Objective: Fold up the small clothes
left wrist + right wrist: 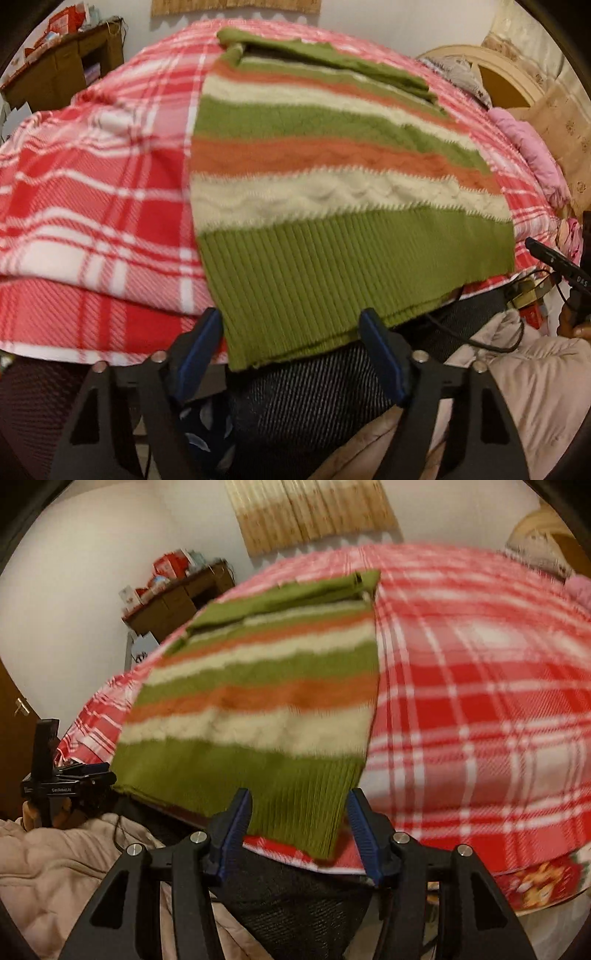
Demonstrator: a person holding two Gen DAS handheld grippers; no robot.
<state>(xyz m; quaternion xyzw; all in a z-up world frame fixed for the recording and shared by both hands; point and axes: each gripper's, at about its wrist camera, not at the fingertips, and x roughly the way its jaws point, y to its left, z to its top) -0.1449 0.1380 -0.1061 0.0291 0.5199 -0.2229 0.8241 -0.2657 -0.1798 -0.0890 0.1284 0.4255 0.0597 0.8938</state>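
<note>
A small knit sweater [332, 177] with green, orange and cream stripes lies flat on a red and white plaid blanket [92, 184], its sleeves folded in at the far end. Its green ribbed hem hangs over the near bed edge. My left gripper [291, 325] is open, its blue-padded fingers [207, 332] straddling the hem's left corner. In the right wrist view the sweater [258, 701] lies left of centre, and my right gripper [299, 808] is open around the hem's right corner. The right gripper [561, 266] also shows at the left view's right edge, the left gripper [55, 782] at the right view's left edge.
A wooden desk [173, 602] with boxes stands against the far wall. A bamboo blind [310, 513] hangs above the bed. A cream headboard [491, 70] and pink bedding [532, 147] are at the right. My padded beige jacket [55, 867] and dark clothing [306, 398] fill the foreground.
</note>
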